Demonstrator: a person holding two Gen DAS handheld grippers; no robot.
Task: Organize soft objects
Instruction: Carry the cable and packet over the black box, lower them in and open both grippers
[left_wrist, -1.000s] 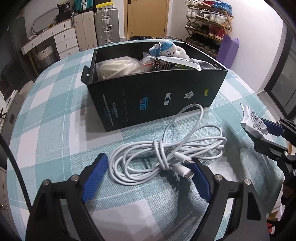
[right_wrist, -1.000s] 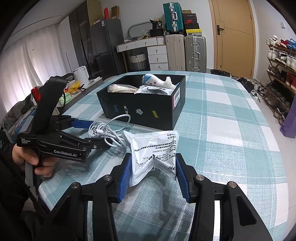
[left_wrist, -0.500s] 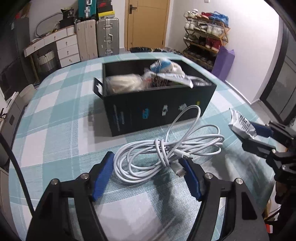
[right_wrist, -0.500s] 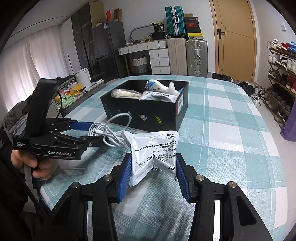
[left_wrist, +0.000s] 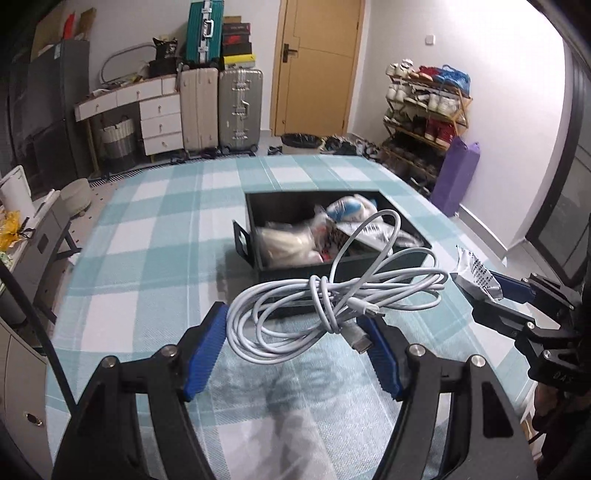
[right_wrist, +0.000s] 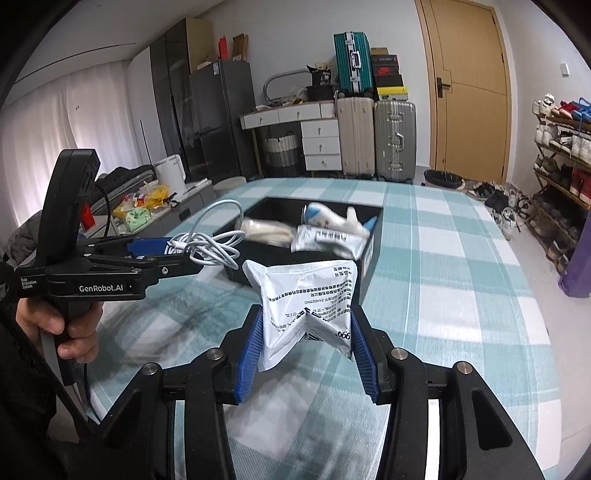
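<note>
Teal-checked tablecloth (left_wrist: 147, 258) carries black box (left_wrist: 369, 264) | left view: left gripper (left_wrist: 295, 343) pinches white cable (left_wrist: 332, 295) above cloth, before box; suitcases (left_wrist: 221, 107), door behind box | right view: right gripper (right_wrist: 306, 343) clamps white packet (right_wrist: 306, 295) before box; shoe rack (right_wrist: 561, 155) right of box

The left gripper (left_wrist: 295, 345), low in the left wrist frame, clamps a coiled white cable (left_wrist: 325, 299); a bare hand (right_wrist: 59, 325) grips its handle. The right gripper (right_wrist: 306, 339), bottom centre, pinches a white printed packet (right_wrist: 310, 299).
</note>
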